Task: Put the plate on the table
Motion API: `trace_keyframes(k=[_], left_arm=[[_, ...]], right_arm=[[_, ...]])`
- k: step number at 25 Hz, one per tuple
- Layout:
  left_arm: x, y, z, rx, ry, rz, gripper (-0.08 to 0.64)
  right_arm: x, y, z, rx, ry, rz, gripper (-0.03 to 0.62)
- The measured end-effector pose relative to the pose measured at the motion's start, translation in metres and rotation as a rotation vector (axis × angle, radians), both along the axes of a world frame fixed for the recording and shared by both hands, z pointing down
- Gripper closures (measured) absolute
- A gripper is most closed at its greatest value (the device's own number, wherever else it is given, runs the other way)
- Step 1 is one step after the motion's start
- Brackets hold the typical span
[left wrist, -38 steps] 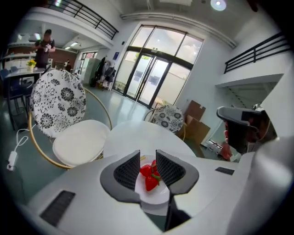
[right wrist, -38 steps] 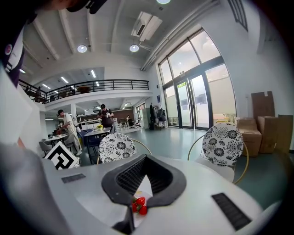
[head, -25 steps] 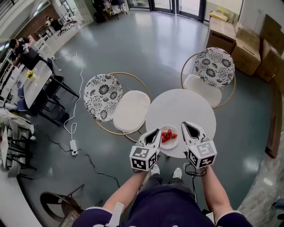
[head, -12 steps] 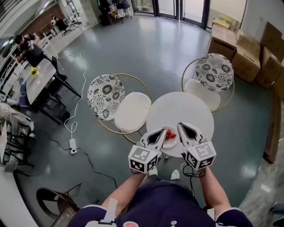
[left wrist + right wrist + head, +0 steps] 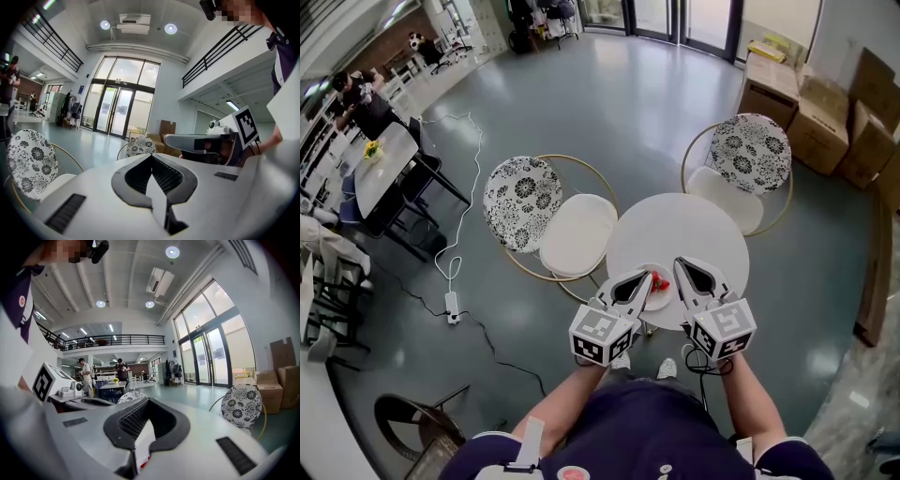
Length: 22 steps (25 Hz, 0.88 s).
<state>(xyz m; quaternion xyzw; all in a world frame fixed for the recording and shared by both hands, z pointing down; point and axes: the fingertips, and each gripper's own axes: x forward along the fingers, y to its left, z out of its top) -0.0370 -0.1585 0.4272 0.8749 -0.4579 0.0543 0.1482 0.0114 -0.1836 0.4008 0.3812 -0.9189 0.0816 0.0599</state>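
While the left gripper (image 5: 641, 280) and right gripper (image 5: 682, 273) were each clamped on a rim of the plate (image 5: 658, 301), low over the desk's (image 5: 684, 225) near edge, placement looked nearly done; contact unconfirmed, release left.

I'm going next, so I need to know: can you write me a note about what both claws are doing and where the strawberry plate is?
Grippers: the left claw is shut on one side of the plate. The right claw is shut on the other side.
Things: the plate, with strawberries on it, is held between both claws over the near edge of the round white table. Whether it touches the tabletop cannot be told.
Done: the plate is at the table.
Left: probably move it further in from the edge, set it down, then open both claws.
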Motion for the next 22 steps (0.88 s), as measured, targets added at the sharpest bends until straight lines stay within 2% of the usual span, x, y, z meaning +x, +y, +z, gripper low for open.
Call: trace_keyframes(k=[22], left_arm=[[0.0085, -0.0029, -0.0047, -0.017, 0.027, 0.012, 0.554]], right_arm=[[0.0065, -0.0062, -0.0102, 0.011, -0.022, -0.004, 0.589]])
